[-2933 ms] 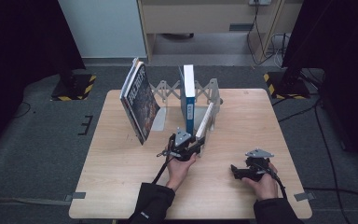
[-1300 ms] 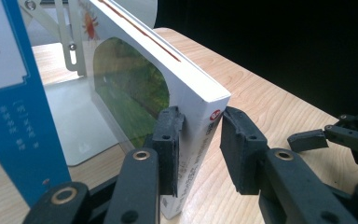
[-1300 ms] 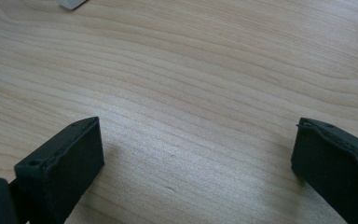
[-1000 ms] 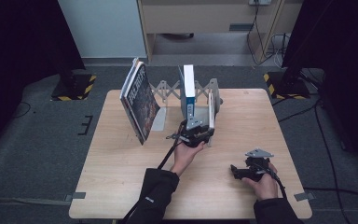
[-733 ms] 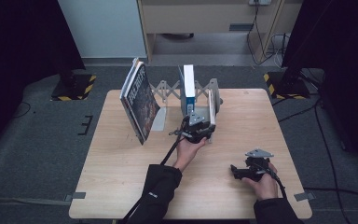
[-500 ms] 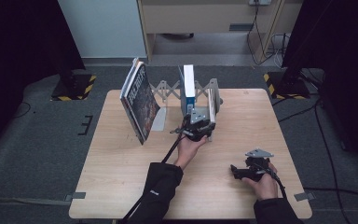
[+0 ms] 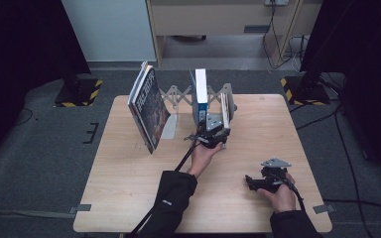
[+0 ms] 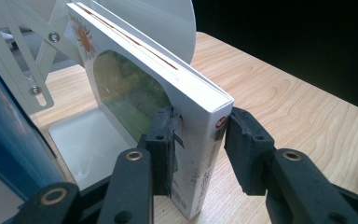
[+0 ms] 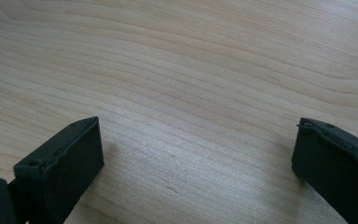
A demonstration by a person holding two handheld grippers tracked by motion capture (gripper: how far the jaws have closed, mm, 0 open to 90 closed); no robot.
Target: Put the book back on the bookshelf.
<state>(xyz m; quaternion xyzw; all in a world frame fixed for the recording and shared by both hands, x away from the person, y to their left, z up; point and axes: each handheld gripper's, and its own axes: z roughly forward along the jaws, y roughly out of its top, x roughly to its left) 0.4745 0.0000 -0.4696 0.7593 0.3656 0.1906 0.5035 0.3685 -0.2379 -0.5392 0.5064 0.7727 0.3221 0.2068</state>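
Release step: left gripper (image 8: 198,140) jaws just been opening around the white book (image 8: 168,98), upright in the expanding rack (image 7: 178,94); pads seem barely clear. Next: back straight out. Right gripper (image 9: 196,154) wide, over counter (image 9: 191,56).

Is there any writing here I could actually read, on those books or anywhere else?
None reads clearly.
White book: orange print by a sun drawing on the cover, a red round mark and small print on the spine, all blurred.
Dark book: cover lettering too small.
Blue book: no legible text.
Left gripper, right gripper: no markings.
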